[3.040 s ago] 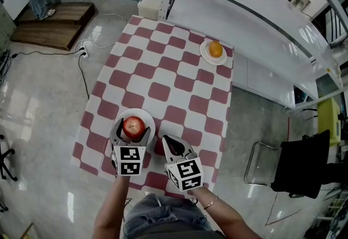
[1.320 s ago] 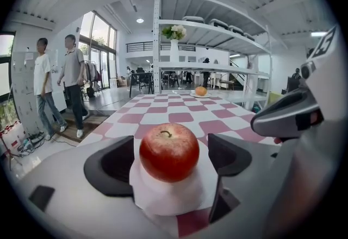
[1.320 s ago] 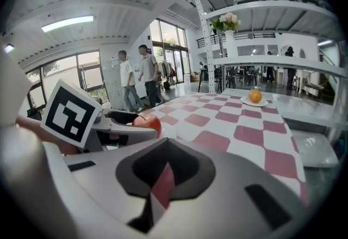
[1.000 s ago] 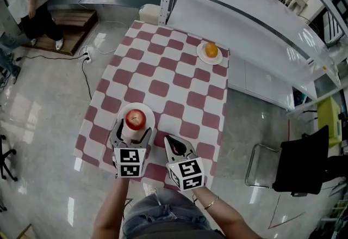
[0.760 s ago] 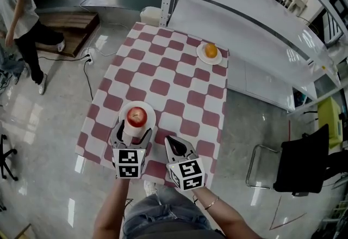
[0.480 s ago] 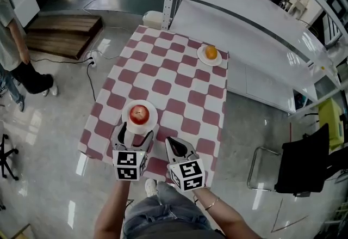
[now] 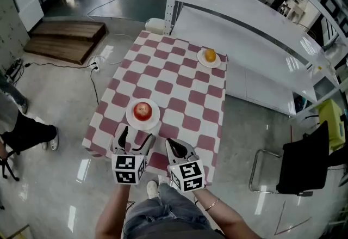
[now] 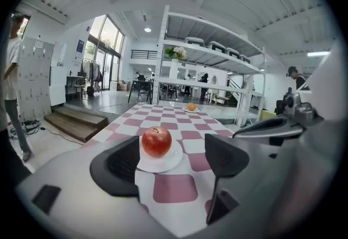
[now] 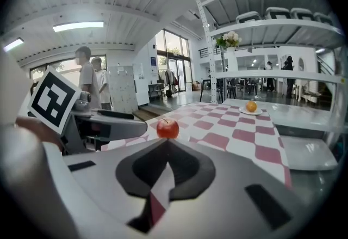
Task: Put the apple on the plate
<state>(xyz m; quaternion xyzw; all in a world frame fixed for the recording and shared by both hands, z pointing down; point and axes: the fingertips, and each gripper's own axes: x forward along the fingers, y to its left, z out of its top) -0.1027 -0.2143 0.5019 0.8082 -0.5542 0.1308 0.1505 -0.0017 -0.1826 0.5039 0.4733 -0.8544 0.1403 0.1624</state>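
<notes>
A red apple (image 7: 142,110) rests on a white plate (image 7: 154,119) at the near left of the checked table (image 7: 179,85). My left gripper (image 7: 136,137) hovers just short of the plate, off the table's near edge. Its jaws stand wide and are closing, with nothing between them. In the left gripper view the apple (image 8: 157,141) and plate (image 8: 169,161) lie beyond the pads (image 8: 122,164). My right gripper (image 7: 175,148) is shut and empty, beside the left one. In the right gripper view the apple (image 9: 167,128) shows past its closed tips (image 9: 163,164).
An orange (image 7: 210,55) lies on a small plate (image 7: 207,62) at the table's far right corner. White shelving (image 7: 255,20) runs along the right, with a black chair (image 7: 296,167) near it. A wooden platform (image 7: 65,39) and a person's leg (image 7: 27,134) are at the left.
Both grippers have drawn back toward me, away from the plate. The left jaws, earlier around the apple, now stand clear of it. The apple stays on the plate.
</notes>
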